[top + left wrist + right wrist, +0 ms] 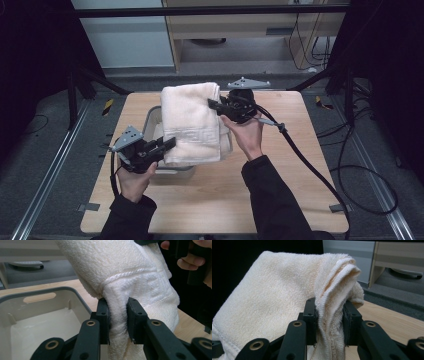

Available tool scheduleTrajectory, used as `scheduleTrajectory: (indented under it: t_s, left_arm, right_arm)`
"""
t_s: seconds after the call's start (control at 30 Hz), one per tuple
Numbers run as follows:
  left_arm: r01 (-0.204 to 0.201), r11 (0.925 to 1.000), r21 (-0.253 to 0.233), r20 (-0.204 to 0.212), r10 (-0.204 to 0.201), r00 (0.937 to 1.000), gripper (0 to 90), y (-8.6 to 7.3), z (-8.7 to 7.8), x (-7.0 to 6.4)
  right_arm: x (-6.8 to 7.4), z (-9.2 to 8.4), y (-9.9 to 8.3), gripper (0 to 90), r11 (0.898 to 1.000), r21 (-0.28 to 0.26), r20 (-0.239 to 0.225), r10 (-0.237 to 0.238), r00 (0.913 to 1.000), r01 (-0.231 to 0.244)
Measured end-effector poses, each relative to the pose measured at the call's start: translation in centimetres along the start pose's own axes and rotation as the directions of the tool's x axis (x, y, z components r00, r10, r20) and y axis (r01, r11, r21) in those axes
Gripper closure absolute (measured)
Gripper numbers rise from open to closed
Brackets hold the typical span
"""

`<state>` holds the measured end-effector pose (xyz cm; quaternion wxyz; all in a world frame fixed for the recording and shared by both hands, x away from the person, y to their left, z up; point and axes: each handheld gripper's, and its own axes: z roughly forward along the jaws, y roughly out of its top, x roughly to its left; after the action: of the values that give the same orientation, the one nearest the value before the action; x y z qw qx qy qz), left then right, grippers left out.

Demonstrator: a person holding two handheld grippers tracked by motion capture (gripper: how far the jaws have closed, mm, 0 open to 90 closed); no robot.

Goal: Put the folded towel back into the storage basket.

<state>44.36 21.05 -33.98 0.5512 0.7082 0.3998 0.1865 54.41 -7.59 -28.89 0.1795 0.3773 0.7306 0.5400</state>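
Observation:
A folded cream towel (192, 122) with a woven border hangs above a grey plastic bin (152, 119) on the wooden table. My left gripper (170, 143) is shut on the towel's near left edge; in the left gripper view the towel (117, 312) is bunched between the black jaws of that gripper (117, 321). My right gripper (214, 105) is shut on the far right edge, and the right gripper view has folded layers of towel (329, 312) pinched between its jaws (329, 323). The towel is held up between both grippers and covers most of the bin.
The bin's pale inside and handle slot (40, 297) lie just below the towel. The wooden table (280, 170) extends to the right and front. A black cable (310, 165) trails from the right gripper across the table. A dark frame and cabinets stand behind.

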Motion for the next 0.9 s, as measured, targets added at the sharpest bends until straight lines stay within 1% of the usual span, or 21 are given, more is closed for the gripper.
scheduleTrajectory:
  t_s: [0.03,0.07,0.1,0.13,0.17,0.3,0.33,0.37,0.53,0.6,0.63,0.67,0.7,0.77,0.9]
  left_arm:
    - [0.000,1.0000,-0.004,-0.009,-0.001,1.0000,73.3,0.0,-0.3,0.3]
    - [0.000,1.0000,-0.004,-0.009,-0.001,1.0000,73.3,0.0,-0.3,0.3]
    - [0.003,1.0000,-0.005,-0.014,-0.003,0.9999,73.3,0.0,-0.5,0.5]
    - [0.007,0.9999,-0.007,-0.026,-0.008,0.9996,73.3,0.0,-0.8,0.9]
    - [0.007,0.9999,-0.007,-0.026,-0.008,0.9996,73.3,0.0,-0.8,0.9]
    - [0.021,0.9997,-0.009,-0.044,-0.021,0.9988,73.2,-0.2,-1.3,1.7]
    - [0.021,0.9997,-0.009,-0.044,-0.021,0.9988,73.2,-0.2,-1.3,1.7]
    - [0.027,0.9996,-0.011,-0.054,-0.027,0.9982,73.2,-0.3,-1.4,2.0]
    - [0.035,0.9993,-0.014,-0.078,-0.036,0.9963,73.2,-0.5,-1.9,2.7]
    - [0.038,0.9991,-0.017,-0.080,-0.040,0.9960,73.2,-0.5,-2.0,2.9]
    - [0.047,0.9986,-0.022,-0.087,-0.049,0.9950,73.3,-0.5,-2.2,3.3]
    - [0.047,0.9986,-0.022,-0.087,-0.049,0.9950,73.3,-0.5,-2.2,3.3]
    - [0.050,0.9984,-0.025,-0.090,-0.052,0.9946,73.2,-0.5,-2.3,3.4]
    - [0.056,0.9980,-0.028,-0.096,-0.059,0.9936,73.3,-0.5,-2.5,3.8]
    - [0.065,0.9973,-0.034,-0.110,-0.069,0.9916,73.3,-0.5,-2.9,4.4]
  right_arm:
    - [0.2,0.2,0.1,69.3,1.000,0.000,-0.002,-0.004,1.0000,0.004]
    - [0.2,0.2,0.1,69.3,1.000,0.000,-0.002,-0.004,1.0000,0.004]
    - [0.5,0.6,0.4,69.3,1.000,0.000,-0.006,-0.006,1.0000,0.006]
    - [0.6,0.8,0.4,69.4,1.000,0.000,-0.007,-0.009,0.9999,0.009]
    - [0.6,0.8,0.4,69.4,1.000,0.000,-0.007,-0.009,0.9999,0.009]
    - [1.3,2.0,0.7,69.3,1.000,0.010,-0.016,-0.013,0.9998,0.013]
    - [1.3,2.0,0.7,69.3,1.000,0.010,-0.016,-0.013,0.9998,0.013]
    - [1.6,2.6,0.7,69.3,1.000,0.011,-0.019,-0.017,0.9997,0.017]
    - [2.0,3.7,0.8,69.3,1.000,0.015,-0.023,-0.019,0.9996,0.019]
    - [2.3,4.1,0.9,69.3,1.000,0.018,-0.024,-0.020,0.9995,0.020]
    - [2.4,4.4,0.9,69.3,1.000,0.015,-0.026,-0.016,0.9995,0.016]
    - [2.4,4.4,0.9,69.3,1.000,0.015,-0.026,-0.016,0.9995,0.016]
    - [2.6,4.8,1.0,69.3,1.000,0.016,-0.030,-0.016,0.9994,0.017]
    - [2.7,4.9,1.1,69.3,1.000,0.016,-0.031,-0.017,0.9994,0.017]
    - [3.3,5.9,1.3,69.2,1.000,0.015,-0.034,-0.017,0.9993,0.018]
